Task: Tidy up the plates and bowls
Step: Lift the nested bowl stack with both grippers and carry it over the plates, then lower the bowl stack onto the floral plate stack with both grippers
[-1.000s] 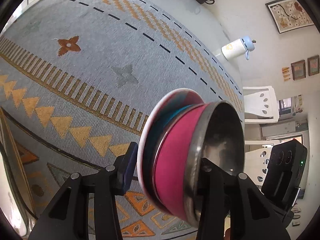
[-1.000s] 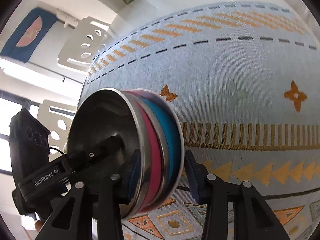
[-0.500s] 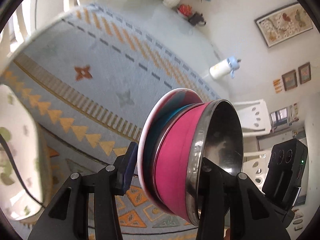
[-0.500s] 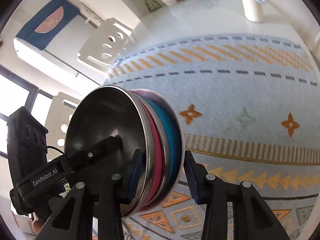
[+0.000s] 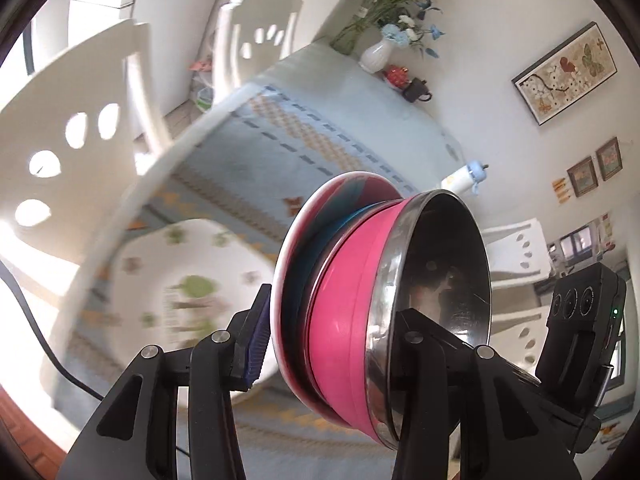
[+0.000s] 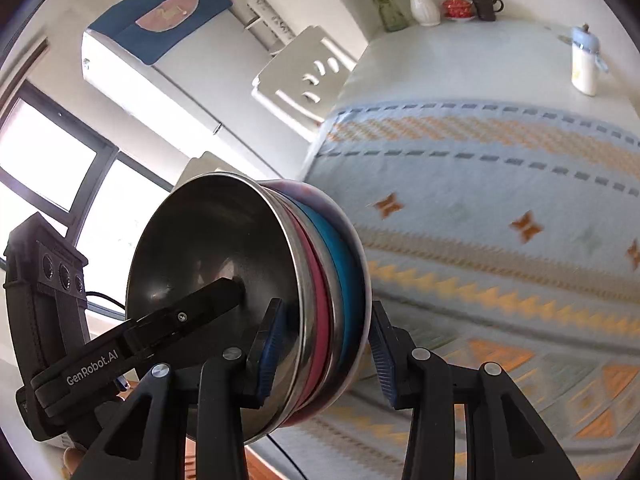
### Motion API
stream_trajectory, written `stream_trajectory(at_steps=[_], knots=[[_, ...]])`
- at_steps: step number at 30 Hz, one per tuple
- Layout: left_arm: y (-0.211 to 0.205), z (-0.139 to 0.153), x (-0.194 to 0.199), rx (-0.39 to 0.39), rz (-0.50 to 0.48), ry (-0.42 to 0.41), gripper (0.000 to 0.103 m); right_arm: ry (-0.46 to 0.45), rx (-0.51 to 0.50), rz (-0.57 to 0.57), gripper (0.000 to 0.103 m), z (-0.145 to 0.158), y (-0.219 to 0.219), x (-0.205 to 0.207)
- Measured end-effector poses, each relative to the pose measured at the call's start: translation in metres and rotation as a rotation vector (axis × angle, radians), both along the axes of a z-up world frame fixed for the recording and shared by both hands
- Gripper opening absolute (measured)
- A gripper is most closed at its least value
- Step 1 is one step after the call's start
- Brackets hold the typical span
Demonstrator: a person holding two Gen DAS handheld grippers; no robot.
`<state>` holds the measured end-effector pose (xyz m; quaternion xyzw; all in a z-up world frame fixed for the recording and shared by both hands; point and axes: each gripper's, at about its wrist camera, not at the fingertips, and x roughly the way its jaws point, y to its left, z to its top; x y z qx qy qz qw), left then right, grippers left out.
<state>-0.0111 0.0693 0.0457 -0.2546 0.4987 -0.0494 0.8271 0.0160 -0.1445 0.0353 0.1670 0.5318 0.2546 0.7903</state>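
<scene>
A nested stack of dishes hangs on edge above the table: a pink-rimmed plate, a blue bowl, a pink bowl and a steel bowl innermost. My left gripper is shut on one side of the stack's rims. My right gripper is shut on the opposite side of the same stack. Each gripper shows in the other's view, clamped over the steel bowl's rim. A white floral plate lies blurred on the cloth below the stack.
The table has a light blue patterned cloth. At its far end stand a white bottle, a vase of flowers, a red pot and a dark teapot. White chairs stand around it. A black cable runs at the near left.
Both grippers have lifted the stack together and pitched upward, so the table has dropped lower and farther in both views. The floral plate and a chair have come into the left view.
</scene>
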Motion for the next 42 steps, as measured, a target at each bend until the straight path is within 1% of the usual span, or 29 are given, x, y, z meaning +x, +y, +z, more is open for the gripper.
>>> stream_trajectory(at_steps=[2,3,8,12,17,26,34,39,42], knots=[[0.019,-0.006,-0.008,0.026,-0.017,0.017,0.040,0.021,0.005,-0.007,0.040,-0.008,0.025,-0.011],[0.029,-0.012,-0.011,0.027,-0.022,0.028,0.040,0.036,0.004,-0.011,0.040,-0.013,0.035,-0.015],[0.061,-0.052,-0.016,-0.016,-0.062,0.077,0.040,0.088,-0.048,-0.047,0.040,-0.046,0.076,-0.031],[0.071,-0.085,-0.011,-0.058,-0.091,0.116,0.041,0.126,-0.101,-0.073,0.040,-0.070,0.090,-0.034],[0.073,-0.105,-0.005,-0.073,-0.128,0.143,0.041,0.174,-0.130,-0.112,0.040,-0.092,0.093,-0.031],[0.077,-0.121,0.011,-0.098,-0.172,0.160,0.040,0.189,-0.172,-0.164,0.040,-0.102,0.097,-0.027],[0.086,-0.124,0.015,-0.141,-0.182,0.153,0.039,0.196,-0.163,-0.185,0.040,-0.107,0.096,-0.026],[0.092,-0.122,0.012,-0.173,-0.177,0.154,0.041,0.197,-0.146,-0.190,0.040,-0.107,0.093,-0.025],[0.100,-0.114,0.007,-0.178,-0.167,0.127,0.042,0.188,-0.149,-0.177,0.040,-0.100,0.092,-0.027]])
